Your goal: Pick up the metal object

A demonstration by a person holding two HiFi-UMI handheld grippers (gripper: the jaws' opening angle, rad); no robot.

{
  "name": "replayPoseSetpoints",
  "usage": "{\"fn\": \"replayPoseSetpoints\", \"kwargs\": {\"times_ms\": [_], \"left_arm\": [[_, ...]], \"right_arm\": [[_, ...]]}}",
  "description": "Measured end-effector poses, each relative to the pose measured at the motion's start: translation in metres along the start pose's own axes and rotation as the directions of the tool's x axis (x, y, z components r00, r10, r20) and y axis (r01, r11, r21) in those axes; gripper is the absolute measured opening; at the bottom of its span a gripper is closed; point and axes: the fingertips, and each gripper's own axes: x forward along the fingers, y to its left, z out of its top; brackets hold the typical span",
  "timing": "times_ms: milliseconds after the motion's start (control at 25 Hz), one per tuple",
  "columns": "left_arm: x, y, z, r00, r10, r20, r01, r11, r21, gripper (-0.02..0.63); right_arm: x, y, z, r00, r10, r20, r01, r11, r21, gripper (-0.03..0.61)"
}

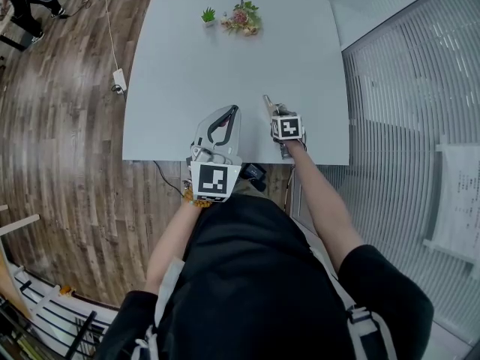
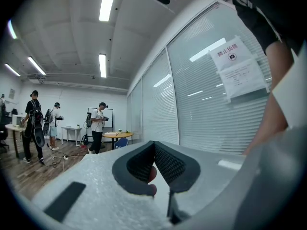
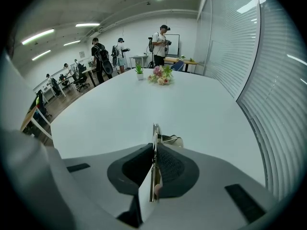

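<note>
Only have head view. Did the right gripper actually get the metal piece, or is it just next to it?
Observer: Got it. In the right gripper view, the right gripper is clamped on the metal object, a thin strip seen edge-on that pokes out past the tips.
Operator: Left gripper holding anything?
Observer: No. In the left gripper view, the left gripper has its jaws together with nothing between them.
Operator: What's left aimed at?
Observer: It looks out along the glass wall, toward people standing far across the room.
</note>
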Motion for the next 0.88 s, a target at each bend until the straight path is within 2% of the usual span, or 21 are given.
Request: {"fn": "replayPoseSetpoints", "kwargs": {"times_ms": [520,880], "left_arm": [[-0.004,-0.026,0.008,0.999,-0.034,0.019,0.034,0.999,0.011,0.011],[-0.008,-0.044,0.005,0.998,-0.059,0.017,0.059,0.998,0.020,0.011]], "right_arm": [[-0.044,-0.004,0.007,0.992,0.028,0.120,-0.036,0.997,0.063,0.025],[-0.090,-0.002,0.037,0.961,0.080,0.265,-0.111,0.988,0.103,0.023]]}}
